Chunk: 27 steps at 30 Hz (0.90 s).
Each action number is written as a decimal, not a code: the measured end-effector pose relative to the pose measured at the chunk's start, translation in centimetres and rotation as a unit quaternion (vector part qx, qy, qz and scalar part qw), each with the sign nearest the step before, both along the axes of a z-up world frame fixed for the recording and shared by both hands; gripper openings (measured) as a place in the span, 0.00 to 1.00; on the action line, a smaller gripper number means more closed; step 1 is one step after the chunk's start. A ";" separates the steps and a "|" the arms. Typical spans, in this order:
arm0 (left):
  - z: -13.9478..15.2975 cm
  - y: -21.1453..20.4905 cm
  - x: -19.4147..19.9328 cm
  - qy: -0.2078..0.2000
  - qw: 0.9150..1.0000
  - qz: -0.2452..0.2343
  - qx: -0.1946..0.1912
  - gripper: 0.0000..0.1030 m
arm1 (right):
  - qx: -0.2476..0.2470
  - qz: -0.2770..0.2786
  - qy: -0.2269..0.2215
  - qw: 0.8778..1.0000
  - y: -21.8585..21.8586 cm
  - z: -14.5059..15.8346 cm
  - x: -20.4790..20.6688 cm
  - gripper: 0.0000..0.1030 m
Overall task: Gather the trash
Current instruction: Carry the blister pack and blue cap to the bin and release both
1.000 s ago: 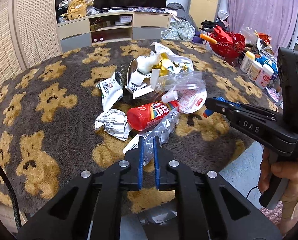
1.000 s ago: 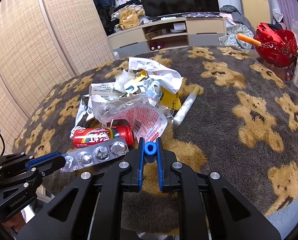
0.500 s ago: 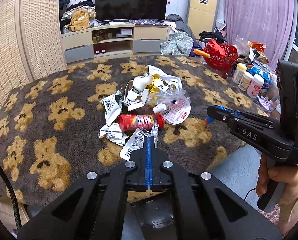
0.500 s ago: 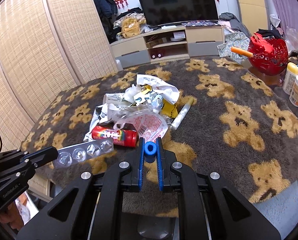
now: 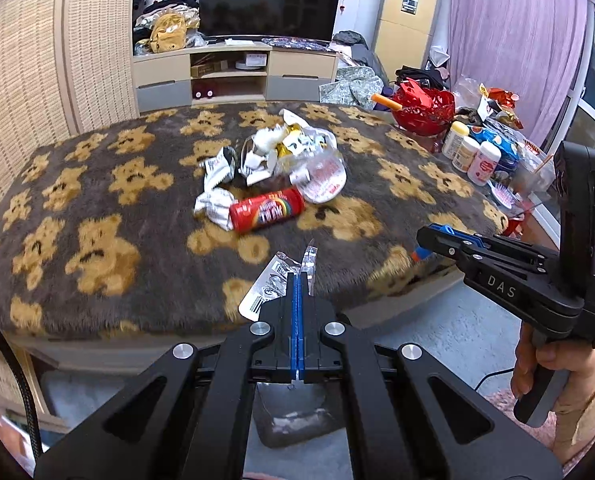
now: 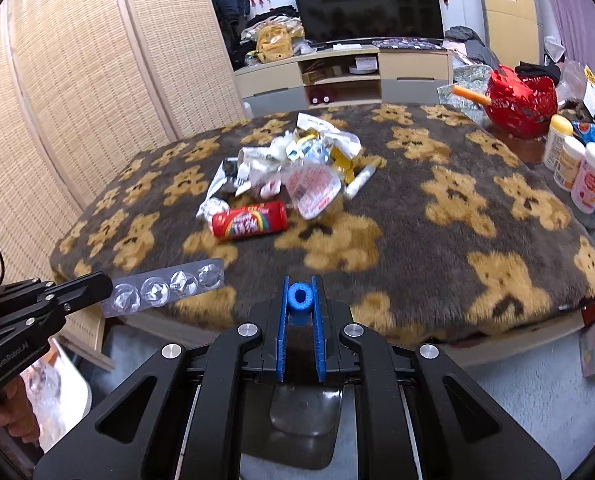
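Left gripper (image 5: 298,280) has its fingers clamped together on one end of a clear blister pack (image 6: 165,290); the pack sticks out past the fingertips, lifted clear of the table (image 5: 97,184) and held off its near edge, four emptied bubbles visible in the right wrist view. Right gripper (image 6: 300,300) has its fingers closed on a short blue foam tube (image 6: 300,295), held end-on between the pads, also off the near edge of the table. Table carries a dark fleece cover with tan bear pattern. Trash pile (image 5: 281,156) sits near the table centre: crumpled white wrappers, gold foil, clear plastic film. A red candy tube (image 5: 267,213) lies on its side at the near side of the pile, touching a white wrapper at its left end. A white stick-shaped packet (image 6: 360,181) lies at the pile's right edge. Red bowl (image 5: 425,110) and small bottles (image 5: 471,152) stand at the table's far right side, well apart from the pile.
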<state>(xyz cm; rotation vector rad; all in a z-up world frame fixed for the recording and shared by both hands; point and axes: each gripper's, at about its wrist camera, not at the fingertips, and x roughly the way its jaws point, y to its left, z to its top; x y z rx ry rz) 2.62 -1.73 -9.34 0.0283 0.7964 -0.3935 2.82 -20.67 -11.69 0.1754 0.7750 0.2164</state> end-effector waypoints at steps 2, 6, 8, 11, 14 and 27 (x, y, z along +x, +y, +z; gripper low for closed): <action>-0.7 0.0 -1.4 0.008 1.000 0.000 0.001 0.00 | 0.004 0.004 0.007 1.000 0.1 -0.5 -1.1 0.12; -2.8 -0.2 -3.3 0.029 1.000 -0.001 0.003 0.00 | 0.006 0.017 0.032 0.999 0.7 -2.3 -2.8 0.12; -4.2 -0.2 -3.9 0.044 0.999 0.000 0.003 0.00 | 0.006 0.019 0.045 0.999 1.0 -3.3 -3.3 0.12; -6.5 -0.3 -4.2 0.072 0.997 0.003 0.004 0.00 | 0.013 0.020 0.067 0.997 1.4 -4.9 -3.8 0.12; -8.6 -0.3 -4.2 0.096 0.995 0.003 0.008 0.00 | 0.014 0.026 0.091 0.995 1.9 -6.8 -3.6 0.12; -15.9 -1.2 -1.9 0.182 0.983 0.003 0.025 0.00 | 0.032 0.036 0.178 0.983 3.2 -13.2 -0.9 0.12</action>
